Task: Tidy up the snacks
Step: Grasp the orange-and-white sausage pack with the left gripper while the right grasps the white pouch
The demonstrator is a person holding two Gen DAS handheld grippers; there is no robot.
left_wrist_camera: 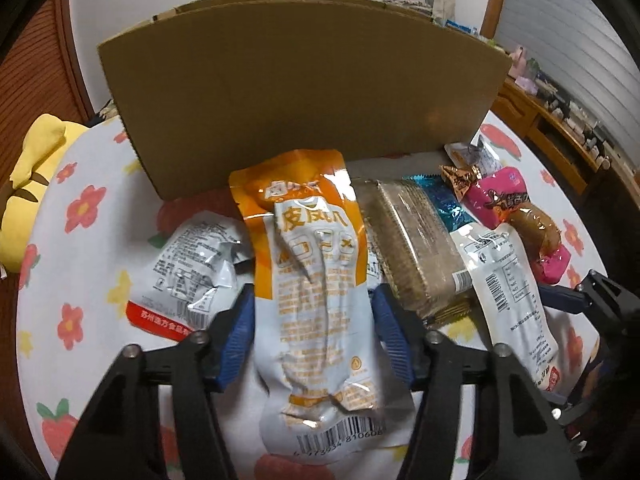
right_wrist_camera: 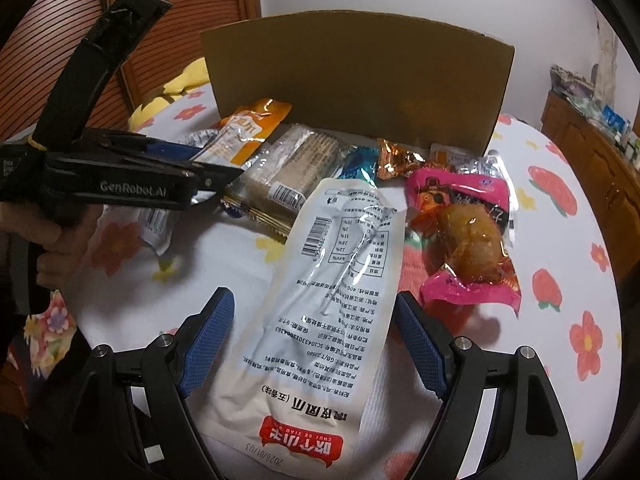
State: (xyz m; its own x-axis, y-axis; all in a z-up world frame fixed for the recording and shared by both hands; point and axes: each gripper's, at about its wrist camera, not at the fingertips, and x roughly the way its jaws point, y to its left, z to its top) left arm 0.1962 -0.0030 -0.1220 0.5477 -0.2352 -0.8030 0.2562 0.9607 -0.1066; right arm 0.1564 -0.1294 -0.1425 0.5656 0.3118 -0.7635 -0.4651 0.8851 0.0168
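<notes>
- A yellow plush point(left_wrist_camera: 36, 184) is seen at the far left edge of the floral cloth point(left_wrist_camera: 80, 264).
- A silver pouch point(left_wrist_camera: 188, 268) with a red bottom band is laid flat on the cloth, just left of the left gripper point(left_wrist_camera: 314, 308).
- An orange pouch point(left_wrist_camera: 316, 280) is gripped between the left gripper's blue pads point(left_wrist_camera: 236, 332); the jaws are closed narrowly on its sides, and its top end is tilted up toward the box point(left_wrist_camera: 304, 100).
- The box is stood upright behind the snacks, its brown wall facing both cameras.
- A clear-wrapped cracker pack point(left_wrist_camera: 416, 240) is placed just right of the orange pouch, touching it.
- A blue foil wrapper point(left_wrist_camera: 444, 200) is tucked between the cracker pack and a long white pouch point(right_wrist_camera: 320, 292).
- The white pouch is laid lengthwise between the fingers of the right gripper point(right_wrist_camera: 314, 344); the jaws are spread wide and the pads point(right_wrist_camera: 208, 340) are kept apart from it on both sides.
- A small orange foil candy point(right_wrist_camera: 396, 160) is set near the box's foot, beyond the white pouch.
- A pink pack point(right_wrist_camera: 468, 236) with brown meat showing is laid right of the white pouch, just beside it.
- A wooden cabinet point(right_wrist_camera: 592, 152) is seen at the far right, off the cloth.
</notes>
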